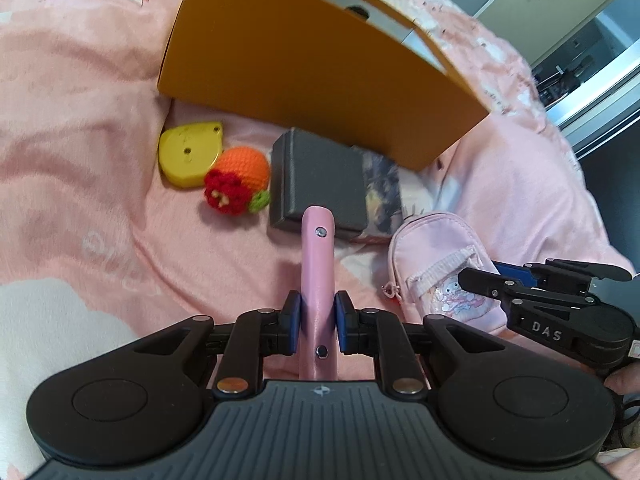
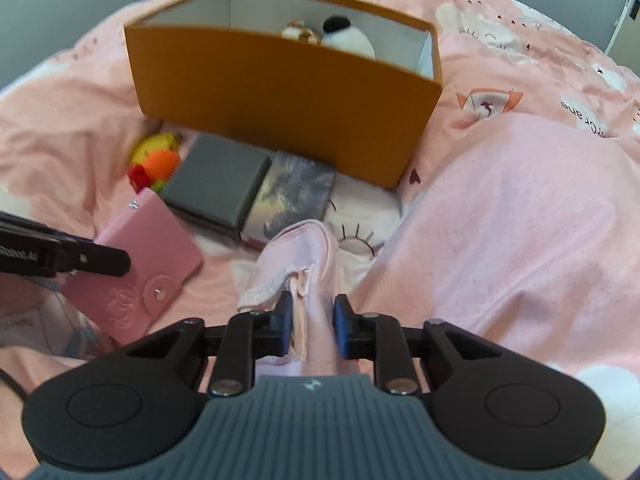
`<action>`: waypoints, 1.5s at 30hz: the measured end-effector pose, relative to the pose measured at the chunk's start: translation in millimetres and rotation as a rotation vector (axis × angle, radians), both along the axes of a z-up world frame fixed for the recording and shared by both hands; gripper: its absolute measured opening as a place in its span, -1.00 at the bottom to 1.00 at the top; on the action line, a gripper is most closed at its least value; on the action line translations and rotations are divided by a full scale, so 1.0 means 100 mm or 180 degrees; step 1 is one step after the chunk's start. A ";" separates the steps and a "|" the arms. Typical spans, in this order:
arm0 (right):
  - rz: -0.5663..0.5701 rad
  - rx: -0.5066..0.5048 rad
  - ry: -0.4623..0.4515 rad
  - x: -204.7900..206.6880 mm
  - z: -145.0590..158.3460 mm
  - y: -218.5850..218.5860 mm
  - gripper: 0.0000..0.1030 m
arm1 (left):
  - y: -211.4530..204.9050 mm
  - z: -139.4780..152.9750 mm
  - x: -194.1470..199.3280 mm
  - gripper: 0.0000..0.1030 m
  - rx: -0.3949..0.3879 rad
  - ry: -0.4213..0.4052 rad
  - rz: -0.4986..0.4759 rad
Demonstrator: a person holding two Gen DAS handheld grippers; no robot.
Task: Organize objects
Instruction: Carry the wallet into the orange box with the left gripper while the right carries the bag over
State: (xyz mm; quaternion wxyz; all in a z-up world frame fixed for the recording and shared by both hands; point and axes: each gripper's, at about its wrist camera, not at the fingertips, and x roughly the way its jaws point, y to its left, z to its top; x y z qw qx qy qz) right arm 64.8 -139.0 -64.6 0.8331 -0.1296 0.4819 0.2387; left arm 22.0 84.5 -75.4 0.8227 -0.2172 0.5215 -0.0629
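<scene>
**Both hand-held grippers loaded, box not yet reached**

Left hand-held gripper [image 1: 316, 322], bottom centre of left wrist view: clamped edge-on across pink card wallet [image 1: 317, 276], wallet sticking forward past the pads. Right hand-held gripper [image 2: 310, 328], bottom centre of right wrist view: pinched on bunched fabric of pink mini backpack pouch [image 2: 298, 256]; no gap visible at either pad.

Outward, mid-frame on the bed [image 1: 80, 80]: grey box [image 1: 316, 178] lying on patterned book [image 1: 382, 188], crochet orange toy [image 1: 240, 180] touching yellow tape measure [image 1: 188, 152] at centre left. Orange storage box [image 2: 280, 100] across upper centre, open, just behind the loose items; brown plush [image 2: 300, 31] and black-and-white plush [image 2: 346, 38] inside, upper right compartment corner.

Risks, judged:
- Wallet held by a thin edge near its spine: could pivot or slip on a quick swing.
- Pouch held by soft cloth only: could sag, slide out, or snag on box wall.
- Both hand-held grippers near each other: collision likely if both go to the box together.
- Tall near wall of box: low carry would knock it.

Count: hand-held grippers 2; wallet 1; pouch 1; grey box 1; book 1; crochet toy 1; tape measure 1; storage box 1; plush 2.
</scene>
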 end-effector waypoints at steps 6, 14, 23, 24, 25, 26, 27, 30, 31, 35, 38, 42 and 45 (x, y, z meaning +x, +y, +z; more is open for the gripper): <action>-0.0065 0.0493 -0.0060 0.06 0.34 -0.11 -0.59 | 0.04 0.28 0.00 -0.63 -0.0184 -0.0277 0.0066; -0.0041 0.0975 -0.0384 0.22 0.87 -0.13 -0.60 | 0.04 0.83 0.23 -0.63 -0.0370 -0.0703 0.0062; -0.0140 0.1350 -0.0738 0.64 1.30 -0.16 -0.61 | 0.07 1.36 0.73 -0.63 -0.0242 -0.1012 -0.0049; -0.0175 0.1393 -0.0746 0.71 1.32 -0.17 -0.61 | 0.08 1.40 0.81 -0.63 -0.0245 -0.1045 -0.0040; -0.0222 0.1440 -0.0751 0.79 1.33 -0.18 -0.61 | 0.10 1.43 0.87 -0.63 -0.0237 -0.1071 -0.0033; -0.0273 0.1484 -0.0752 0.86 1.34 -0.20 -0.61 | 0.10 1.46 0.95 -0.63 -0.0221 -0.1088 -0.0029; -0.0329 0.1528 -0.0755 0.94 1.34 -0.21 -0.61 | 0.12 1.46 1.05 -0.63 -0.0211 -0.1087 -0.0019; -0.0458 0.1562 -0.0836 1.11 1.33 -0.24 -0.61 | 0.16 1.38 1.29 -0.63 -0.0226 -0.1018 0.0052; -0.0495 0.1550 -0.0870 1.17 1.32 -0.24 -0.61 | 0.17 1.33 1.39 -0.63 -0.0247 -0.0966 0.0108; -0.0603 0.1497 -0.0855 1.38 1.18 -0.24 -0.61 | 0.22 1.02 1.69 -0.63 -0.0345 -0.0716 0.0288; -0.0635 0.1478 -0.0770 1.51 1.03 -0.25 -0.61 | 0.25 0.72 1.87 -0.63 -0.0592 -0.0439 0.0311; -0.0677 0.1404 -0.0730 1.67 0.88 -0.26 -0.61 | 0.31 0.44 2.06 -0.63 -0.0960 -0.0148 0.0352; -0.0699 0.1371 -0.0729 1.76 0.80 -0.26 -0.61 | 0.35 0.33 2.17 -0.63 -0.1139 -0.0022 0.0460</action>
